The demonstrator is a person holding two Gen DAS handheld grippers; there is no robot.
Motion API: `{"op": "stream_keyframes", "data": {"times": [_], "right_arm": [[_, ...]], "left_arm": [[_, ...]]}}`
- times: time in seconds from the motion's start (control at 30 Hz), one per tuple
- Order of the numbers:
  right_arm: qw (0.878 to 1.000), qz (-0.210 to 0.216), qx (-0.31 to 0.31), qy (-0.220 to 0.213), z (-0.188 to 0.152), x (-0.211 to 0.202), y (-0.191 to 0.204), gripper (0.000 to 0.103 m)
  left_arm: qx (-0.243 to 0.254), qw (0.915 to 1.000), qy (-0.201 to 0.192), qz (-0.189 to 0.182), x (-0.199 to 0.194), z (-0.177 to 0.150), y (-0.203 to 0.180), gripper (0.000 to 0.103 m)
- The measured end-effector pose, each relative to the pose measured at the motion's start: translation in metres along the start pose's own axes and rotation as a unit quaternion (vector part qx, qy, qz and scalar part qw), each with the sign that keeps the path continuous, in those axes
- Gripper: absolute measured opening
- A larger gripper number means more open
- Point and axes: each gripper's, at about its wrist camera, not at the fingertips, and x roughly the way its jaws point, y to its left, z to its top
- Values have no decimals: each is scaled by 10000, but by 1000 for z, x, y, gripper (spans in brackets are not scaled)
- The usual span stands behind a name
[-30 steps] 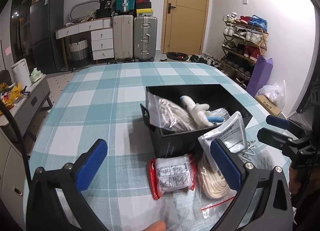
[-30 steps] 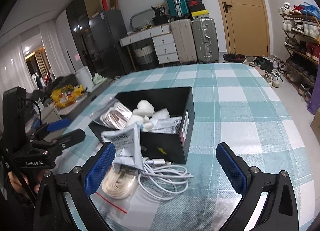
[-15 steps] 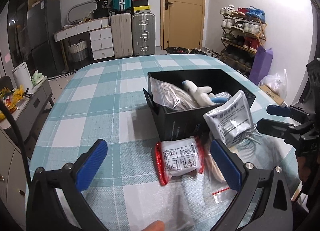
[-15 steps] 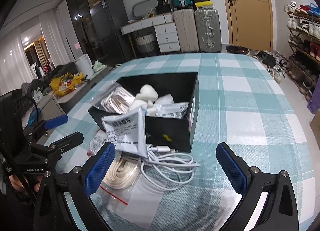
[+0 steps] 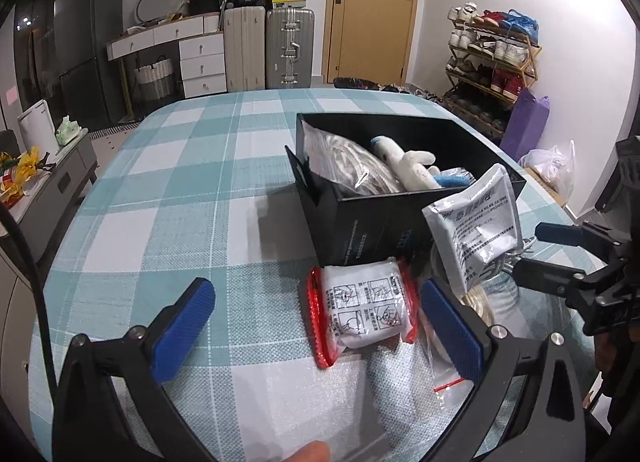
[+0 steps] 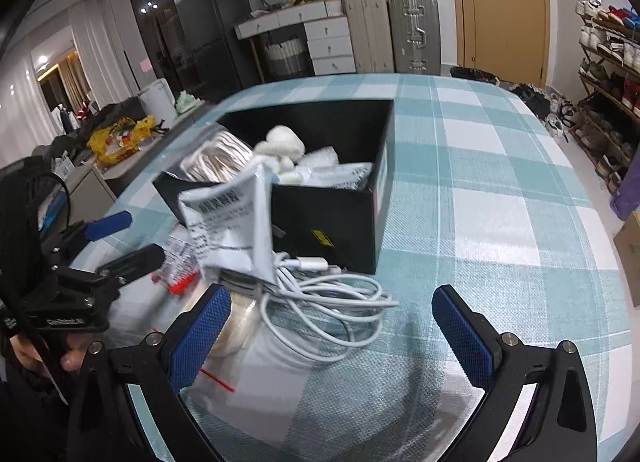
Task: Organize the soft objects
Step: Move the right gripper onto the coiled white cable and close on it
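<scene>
A black box (image 5: 384, 224) (image 6: 332, 222) stands on the checked tablecloth and holds a bagged rope (image 5: 344, 166), a white plush toy (image 5: 404, 162) and small packets. A grey foil pouch (image 5: 474, 224) (image 6: 230, 222) leans on its near wall. In front lie a red-edged white pack (image 5: 366, 310), a bagged cream rope (image 5: 476, 302) and a coiled white cable (image 6: 332, 298). My left gripper (image 5: 316, 326) is open, empty, with the red-edged pack between its fingers. My right gripper (image 6: 332, 334) is open, empty, just before the cable.
The table (image 5: 180, 190) is round with a teal and white checked cloth. Clear plastic film (image 6: 256, 394) lies at its near edge. Suitcases (image 5: 272, 50), drawers, a door and a shoe rack (image 5: 492, 62) stand beyond the table. A low cabinet (image 5: 48, 182) is at the left.
Both grippers have moved forward and down toward the items in front of the box. The jaws stay open and hold nothing. The items have not moved.
</scene>
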Motion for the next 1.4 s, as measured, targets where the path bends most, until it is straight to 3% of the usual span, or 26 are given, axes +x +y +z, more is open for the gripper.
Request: {"op": "stream_keyframes", "data": {"times": [0.77,1.1,1.4], "right_arm": [[9996,96,187,211,-1,26,3,101],[9992,267,241,154,-1,24,-2,82],[9991,367,168,142,-4,17,-8,76]], "left_arm": [[173,9996,224,-43,7,0,-7,103],[182,9995,242,-51,8,0,-7,103],[199,9995,246,-44,9,0,-7,103]]}}
